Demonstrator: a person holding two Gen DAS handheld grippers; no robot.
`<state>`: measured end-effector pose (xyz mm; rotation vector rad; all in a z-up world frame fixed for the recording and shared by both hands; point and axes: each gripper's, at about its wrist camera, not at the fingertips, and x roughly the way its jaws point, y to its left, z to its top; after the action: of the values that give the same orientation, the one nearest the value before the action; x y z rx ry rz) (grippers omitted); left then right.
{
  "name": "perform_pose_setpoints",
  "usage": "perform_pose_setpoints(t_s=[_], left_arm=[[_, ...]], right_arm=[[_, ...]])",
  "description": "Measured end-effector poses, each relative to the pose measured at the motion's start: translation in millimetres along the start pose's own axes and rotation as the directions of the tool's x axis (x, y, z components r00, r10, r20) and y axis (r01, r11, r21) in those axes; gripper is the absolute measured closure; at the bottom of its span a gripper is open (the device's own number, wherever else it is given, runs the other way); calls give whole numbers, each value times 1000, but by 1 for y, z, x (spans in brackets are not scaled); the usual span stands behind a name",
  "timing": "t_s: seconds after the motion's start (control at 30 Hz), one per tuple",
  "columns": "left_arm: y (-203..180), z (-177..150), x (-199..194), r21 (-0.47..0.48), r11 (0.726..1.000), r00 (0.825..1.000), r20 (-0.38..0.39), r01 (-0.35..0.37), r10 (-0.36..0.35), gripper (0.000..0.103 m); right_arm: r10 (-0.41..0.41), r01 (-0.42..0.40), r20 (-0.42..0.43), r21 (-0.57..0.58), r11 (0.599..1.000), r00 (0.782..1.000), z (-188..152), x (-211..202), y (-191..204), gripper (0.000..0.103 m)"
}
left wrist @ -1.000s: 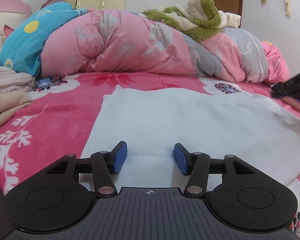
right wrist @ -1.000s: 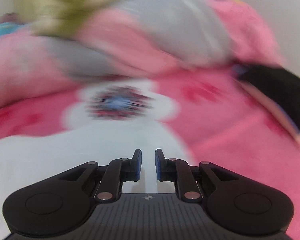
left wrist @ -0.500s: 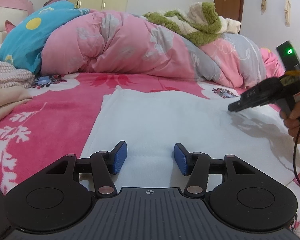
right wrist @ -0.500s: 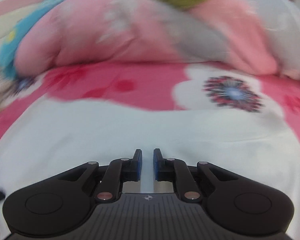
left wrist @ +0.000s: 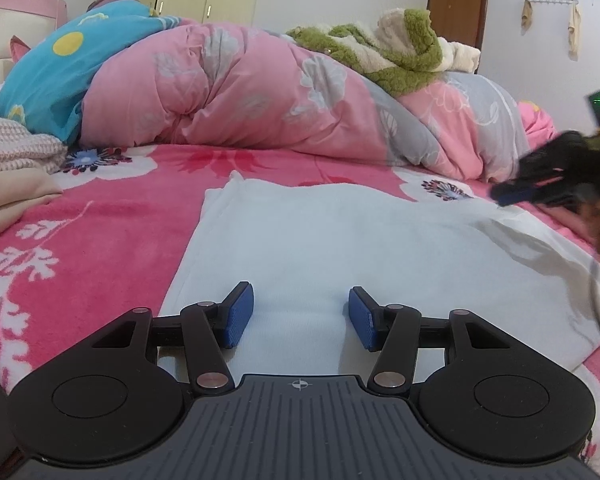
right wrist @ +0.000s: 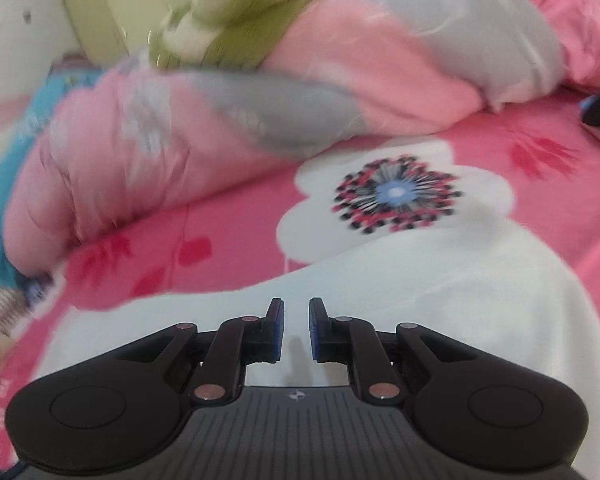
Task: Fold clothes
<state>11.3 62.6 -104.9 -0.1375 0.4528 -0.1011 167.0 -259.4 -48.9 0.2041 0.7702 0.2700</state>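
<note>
White garment (left wrist: 340, 248) looks thin, floppy; pinch a corner/hem. Left gripper (left wrist: 301, 317) wide apart, right gripper (right wrist: 296, 330) narrow gap, both holding nothing.

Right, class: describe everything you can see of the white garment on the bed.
The plain white cloth garment lies spread nearly flat on the pink floral bedsheet, looking soft and thin. A small corner pokes up at its far left edge, and its right side is rumpled. The left gripper is open above its near part, blue-padded fingers apart.
</note>
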Motion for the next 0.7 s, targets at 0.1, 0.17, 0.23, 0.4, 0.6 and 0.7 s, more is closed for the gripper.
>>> perform_pose_setpoints(t_s=[0.1,0.17,0.23,0.4,0.6,0.7], left_arm=[[1,0,0,-3,1000,1000,-1,3,-3,50],[1,1,0,-5,1000,1000,-3,7,-7,50],[1,2,0,-3,1000,1000,-7,10,-10,50],[0,5,1,14,1000,1000,-27,9,-9,49],[-4,10,3,24,1000,998,-58,-13,15,49],[-8,13,3,25,999,996,-75,-38,40,49]], right_arm=[[40,-41,-34,-18,999,999,-18,-16,-13,89],[66,-68,-57,-29,997,996,-30,-27,-22,89],[38,-38,-26,21,999,999,-36,-35,-48,89],[21,-29,51,157,987,998,-45,-58,-95,89],[-13,-2,85,171,985,996,-58,-87,-111,87],[-30,11,102,179,984,994,-65,-102,-119,87]])
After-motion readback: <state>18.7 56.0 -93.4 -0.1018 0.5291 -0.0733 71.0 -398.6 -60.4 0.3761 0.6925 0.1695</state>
